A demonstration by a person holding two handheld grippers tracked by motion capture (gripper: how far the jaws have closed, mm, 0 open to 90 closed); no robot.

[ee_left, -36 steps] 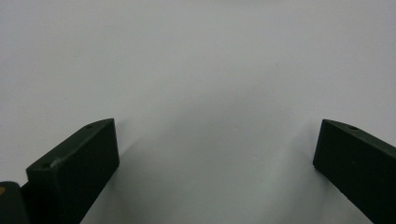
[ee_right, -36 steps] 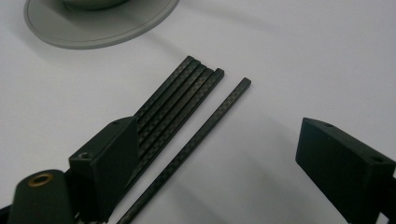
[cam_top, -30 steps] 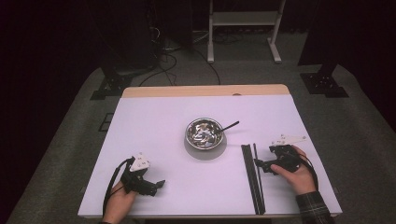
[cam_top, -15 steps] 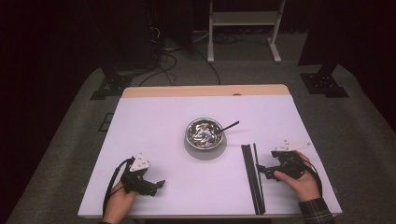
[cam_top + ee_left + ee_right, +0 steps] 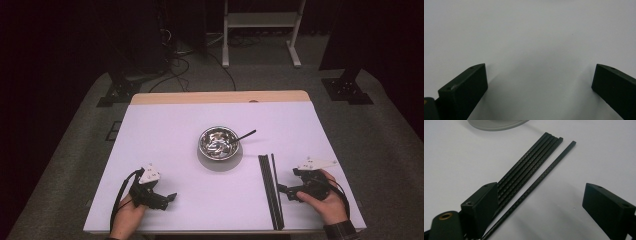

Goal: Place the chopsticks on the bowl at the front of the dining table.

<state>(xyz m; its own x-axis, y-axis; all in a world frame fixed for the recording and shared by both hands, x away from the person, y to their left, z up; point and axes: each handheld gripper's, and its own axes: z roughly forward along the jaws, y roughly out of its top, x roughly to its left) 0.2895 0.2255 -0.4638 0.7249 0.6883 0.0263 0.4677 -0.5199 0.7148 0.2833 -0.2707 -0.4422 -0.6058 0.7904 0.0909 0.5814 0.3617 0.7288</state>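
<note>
Black chopsticks (image 5: 531, 167): lying near desk (image 5: 165, 130) front-right edge. Right gripper (image 5: 541, 202): fingers spread wide beside them, empty. Left gripper (image 5: 539, 82): front-left, fingers spread, empty.

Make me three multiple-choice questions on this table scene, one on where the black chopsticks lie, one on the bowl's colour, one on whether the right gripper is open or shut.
1. Where do the chopsticks lie?
A. inside the bowl
B. on the table between the bowl and the right gripper
C. beside the left gripper

2. What colour is the bowl?
A. shiny silver
B. red
C. blue

3. How does the right gripper stand?
A. shut on a chopstick
B. shut on nothing
C. open

Key: 1 B, the high view shows them flat on the table, left of that gripper. 2 A, it gleams like metal. 3 C, the right gripper view shows its jaws wide apart.
</note>
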